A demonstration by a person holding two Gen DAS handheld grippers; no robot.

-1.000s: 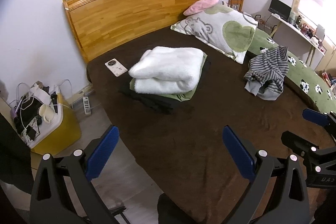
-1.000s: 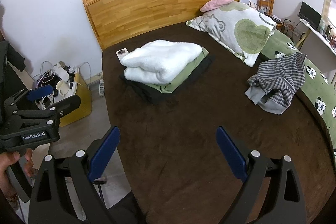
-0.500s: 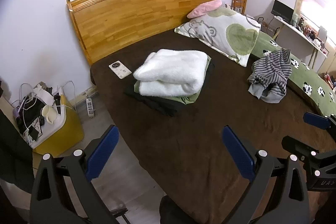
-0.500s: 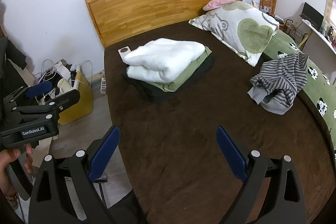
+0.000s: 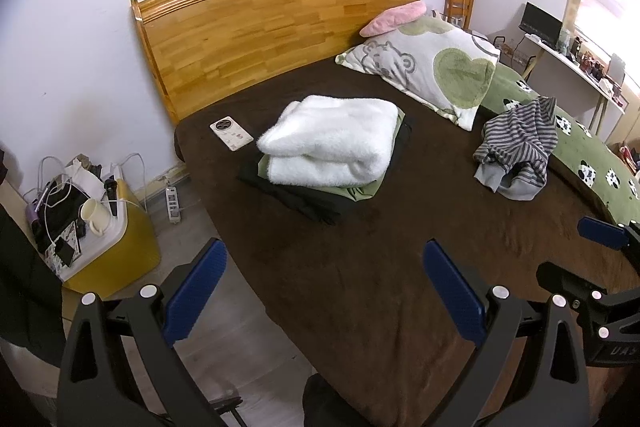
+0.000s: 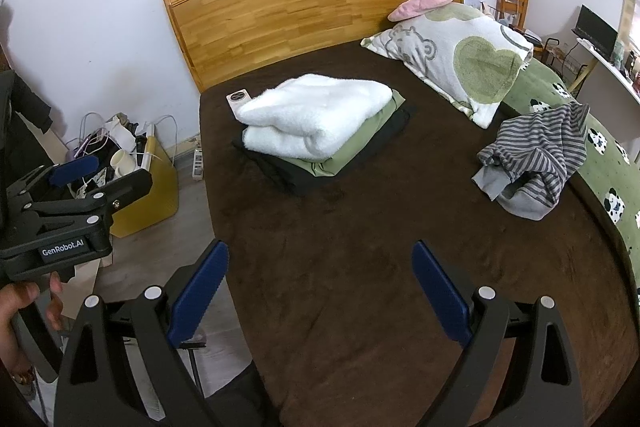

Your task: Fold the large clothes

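A stack of folded clothes (image 5: 332,151), white fleece on top of green and black pieces, lies mid-bed; it also shows in the right wrist view (image 6: 316,131). A crumpled grey striped garment (image 5: 516,155) lies at the right of the bed, also seen in the right wrist view (image 6: 540,163). My left gripper (image 5: 324,291) is open and empty above the bed's near edge. My right gripper (image 6: 320,291) is open and empty over the brown bedspread (image 6: 380,267). Both are well short of the clothes.
A phone (image 5: 231,135) lies near the wooden headboard (image 5: 272,35). A heart-print pillow (image 5: 432,71) and a green blanket (image 5: 580,155) are at the right. A yellow box with a mug and cables (image 5: 92,223) stands on the floor at the left. A desk (image 5: 572,75) is far right.
Both grippers have pulled back and risen slightly, so the bed appears a little farther. Both stay open and empty. The clothes have not moved.
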